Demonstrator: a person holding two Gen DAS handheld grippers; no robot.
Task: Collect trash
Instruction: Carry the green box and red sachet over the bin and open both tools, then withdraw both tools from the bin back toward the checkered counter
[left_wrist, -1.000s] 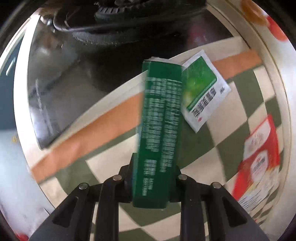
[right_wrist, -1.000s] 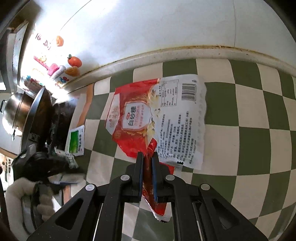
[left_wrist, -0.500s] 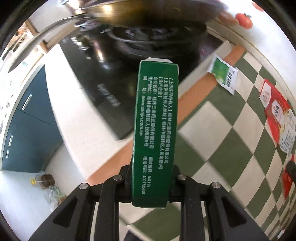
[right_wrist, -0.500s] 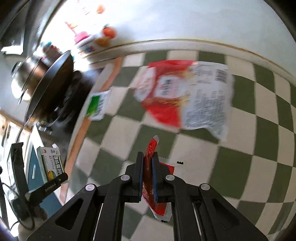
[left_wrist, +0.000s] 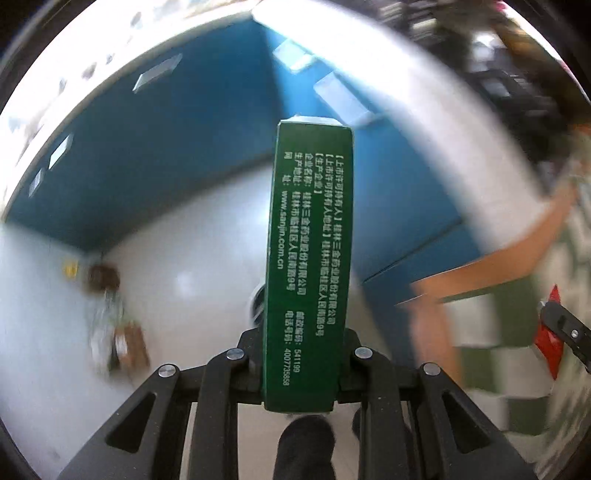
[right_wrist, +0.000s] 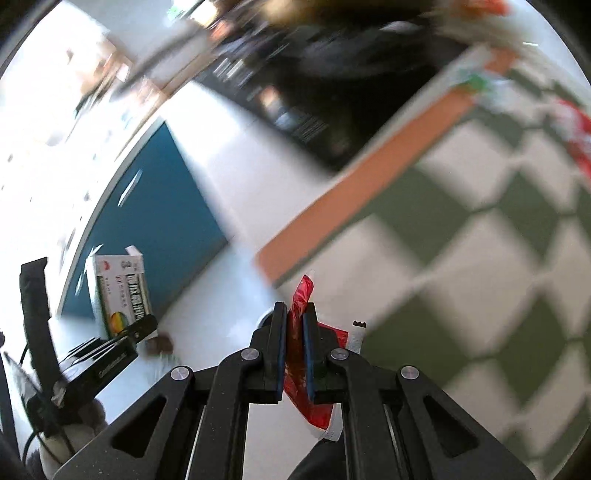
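two grippers are each holding a piece of trash. my left gripper is squeezed shut on a long green box. the box stands on its end and its long side points straight out ahead of the fingers, away from me. white writing runs along its narrow side. it hangs out past the counter edge, over the pale floor and in front of the blue cupboard doors.

my right gripper is pinched tight on a thin red wrapper. the wrapper stands up between the blue pads, with its tip poking up and forward and its bottom hanging below. it is above the edge of the green and white checked cloth.

from the right camera i can see the left gripper low on the left, holding the box up.

lots of things are blurry. the dark stove and the stuff on the floor are too smeared to make out.
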